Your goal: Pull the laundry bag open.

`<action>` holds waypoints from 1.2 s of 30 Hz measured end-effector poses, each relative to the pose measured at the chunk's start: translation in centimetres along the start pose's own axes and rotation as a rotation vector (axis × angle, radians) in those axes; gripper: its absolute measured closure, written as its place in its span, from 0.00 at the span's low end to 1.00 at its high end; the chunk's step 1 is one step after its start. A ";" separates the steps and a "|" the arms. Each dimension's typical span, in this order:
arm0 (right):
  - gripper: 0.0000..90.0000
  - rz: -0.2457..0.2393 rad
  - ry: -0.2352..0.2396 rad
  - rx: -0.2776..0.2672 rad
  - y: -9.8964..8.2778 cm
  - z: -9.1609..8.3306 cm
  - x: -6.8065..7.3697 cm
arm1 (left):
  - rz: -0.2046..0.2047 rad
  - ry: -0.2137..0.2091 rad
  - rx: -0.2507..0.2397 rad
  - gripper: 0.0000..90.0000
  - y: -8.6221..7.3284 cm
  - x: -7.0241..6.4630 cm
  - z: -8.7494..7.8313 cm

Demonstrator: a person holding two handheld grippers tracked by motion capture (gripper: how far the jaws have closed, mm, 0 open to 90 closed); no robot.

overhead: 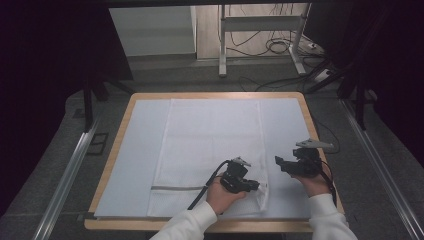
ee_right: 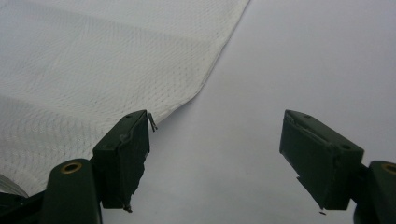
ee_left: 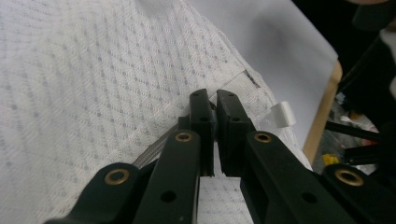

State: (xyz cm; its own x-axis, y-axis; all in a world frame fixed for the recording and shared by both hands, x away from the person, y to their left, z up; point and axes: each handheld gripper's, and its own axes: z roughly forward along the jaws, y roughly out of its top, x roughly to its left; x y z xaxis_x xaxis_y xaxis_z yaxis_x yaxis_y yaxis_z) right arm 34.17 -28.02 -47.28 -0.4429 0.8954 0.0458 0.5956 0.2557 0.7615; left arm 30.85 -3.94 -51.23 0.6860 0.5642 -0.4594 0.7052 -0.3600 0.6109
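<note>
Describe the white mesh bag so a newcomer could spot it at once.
On the wooden table, a pale sheet covers the top. In the middle lies the white mesh bag, set apart by its woven dotted texture and a grey zipper along the near edge.

Soft, even light from overhead keeps the table point(overhead: 125, 117) bright, while the room's left and right sides sink into near black. Shadows are faint, with no glare. Up close, the black jaws are slightly blurred and the cloth's point(ee_left: 93, 84) weave stays sharp.

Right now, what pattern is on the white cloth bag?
A woven diamond mesh with small grey dots on the bag, clearest in the left gripper view.
</note>
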 end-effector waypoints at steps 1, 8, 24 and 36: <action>0.27 0.002 0.000 0.000 0.0 0.0 0.0 | -0.002 -0.006 -0.004 0.96 0.0 0.1 -0.2; 0.26 0.015 0.015 -0.002 0.1 -0.1 0.1 | -0.005 -0.024 -0.018 0.97 0.1 0.4 -1.4; 0.28 0.076 0.084 0.013 0.4 -0.5 0.6 | 0.021 -0.006 -0.042 0.97 -0.1 0.6 -3.7; 0.25 0.093 0.161 0.058 0.6 -0.2 2.1 | 0.025 0.003 -0.048 0.97 0.0 0.7 -4.3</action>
State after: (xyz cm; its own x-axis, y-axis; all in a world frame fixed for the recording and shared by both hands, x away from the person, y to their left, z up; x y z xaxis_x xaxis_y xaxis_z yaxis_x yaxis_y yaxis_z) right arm 33.49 -26.08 -46.65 -0.4832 0.8472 0.2208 0.6745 0.1995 0.7108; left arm 30.55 -0.35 -48.82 0.7029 0.5577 -0.4414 0.6781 -0.3380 0.6527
